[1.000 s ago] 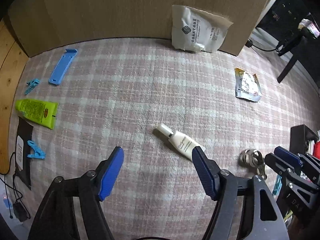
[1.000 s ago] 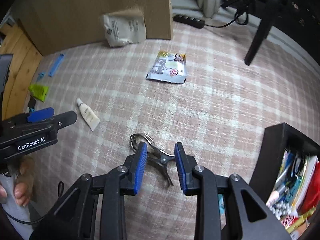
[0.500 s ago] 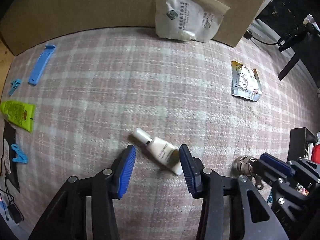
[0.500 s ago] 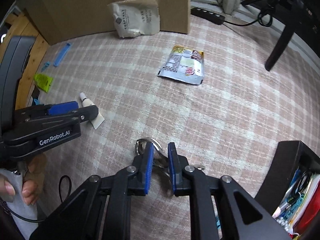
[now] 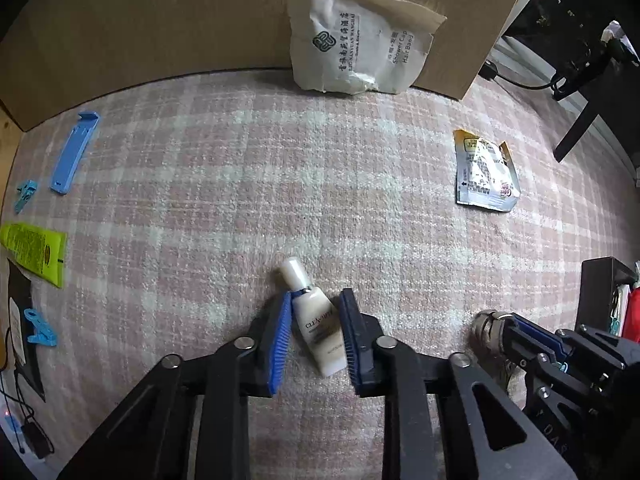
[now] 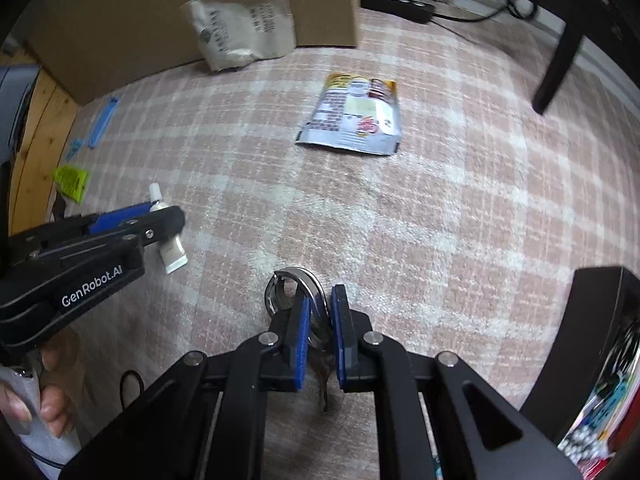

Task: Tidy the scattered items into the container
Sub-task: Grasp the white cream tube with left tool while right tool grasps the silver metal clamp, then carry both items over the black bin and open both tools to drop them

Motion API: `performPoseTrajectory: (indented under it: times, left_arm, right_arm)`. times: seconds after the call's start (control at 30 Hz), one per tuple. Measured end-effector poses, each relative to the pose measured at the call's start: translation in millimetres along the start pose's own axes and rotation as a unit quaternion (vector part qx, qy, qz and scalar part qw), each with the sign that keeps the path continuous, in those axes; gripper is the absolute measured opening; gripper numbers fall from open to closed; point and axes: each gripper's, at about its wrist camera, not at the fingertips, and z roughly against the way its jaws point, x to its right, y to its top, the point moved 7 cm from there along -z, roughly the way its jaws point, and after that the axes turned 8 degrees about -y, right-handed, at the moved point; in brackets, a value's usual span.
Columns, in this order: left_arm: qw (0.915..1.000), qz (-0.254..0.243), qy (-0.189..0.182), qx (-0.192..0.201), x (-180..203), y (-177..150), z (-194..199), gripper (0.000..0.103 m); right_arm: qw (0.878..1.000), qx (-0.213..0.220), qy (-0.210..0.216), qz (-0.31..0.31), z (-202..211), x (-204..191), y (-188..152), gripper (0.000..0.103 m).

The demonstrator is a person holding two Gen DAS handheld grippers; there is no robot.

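Pinching a cream tube (image 5: 318, 326) in my left tongs (image 5: 316, 334) and a metal clip (image 6: 298, 292) in my right tongs (image 6: 320, 320); foil sachet (image 6: 356, 114), white pouch (image 5: 356, 54) and cardboard box (image 5: 160, 20) lie beyond on checked carpet (image 5: 280, 168).

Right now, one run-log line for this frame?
left gripper: shut on cream tube | right gripper: shut on metal clamp | both on carpet

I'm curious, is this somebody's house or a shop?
Probably a room at home: a soft pink checked carpet, a power strip by the wall, and hotel toiletries such as a shower-cap packet.

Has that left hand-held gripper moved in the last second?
Yes. The left hand-held gripper has advanced toward the cardboard box and closed around the white tube.
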Motion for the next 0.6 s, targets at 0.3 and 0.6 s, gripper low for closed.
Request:
performPoseTrajectory:
  times: [0.3,0.6]
  left_arm:
    - [0.9997,0.015,-0.010,0.014,0,-5,17,0.016]
    - [0.9983,-0.005,-0.038,0.044,48,-17,83,0.016]
  right_arm:
    - [0.998,0.028,0.001,-0.060,16,42,-4,0.005]
    - [0.994,0.051,0.010,-0.099,64,128,-20,0.004]
